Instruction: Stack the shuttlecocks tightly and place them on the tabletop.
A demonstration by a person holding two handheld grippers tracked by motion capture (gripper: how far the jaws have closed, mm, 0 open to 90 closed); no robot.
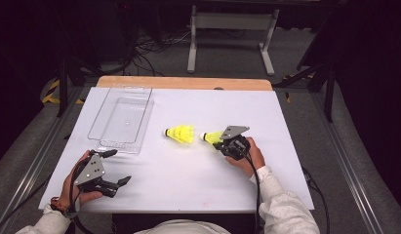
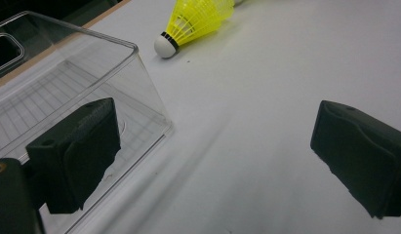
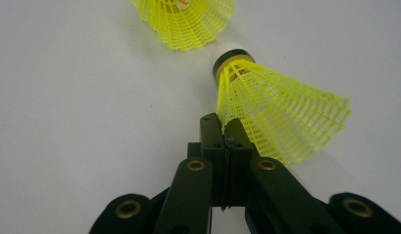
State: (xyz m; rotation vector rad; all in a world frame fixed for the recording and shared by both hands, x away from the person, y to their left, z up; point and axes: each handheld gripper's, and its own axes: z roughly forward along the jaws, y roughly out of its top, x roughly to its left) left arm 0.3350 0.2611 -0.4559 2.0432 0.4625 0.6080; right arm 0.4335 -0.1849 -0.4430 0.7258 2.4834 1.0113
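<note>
Inside the open skirt of the far neon-yellow plastic shuttlecock (image 3: 184, 19) sits a small orange mark, too blurred to read; no other writing can be made out.

Nearer, the second neon-yellow shuttlecock (image 3: 276, 109) is a flared mesh skirt of fine plastic ribs ending in a rounded cork with a dark band and an orange ring just behind it. It lies on its side on the white table top (image 1: 188, 170), cork pointing toward its twin, the two near each other but apart. The right gripper (image 3: 226, 134) has its black jaws together, pinching the edge of this skirt near the cork end.

The left gripper (image 2: 217, 161) rests at the table's near left with jaws wide apart and nothing between them, one jaw just beside the clear rectangular plastic bin (image 1: 121, 119).
</note>
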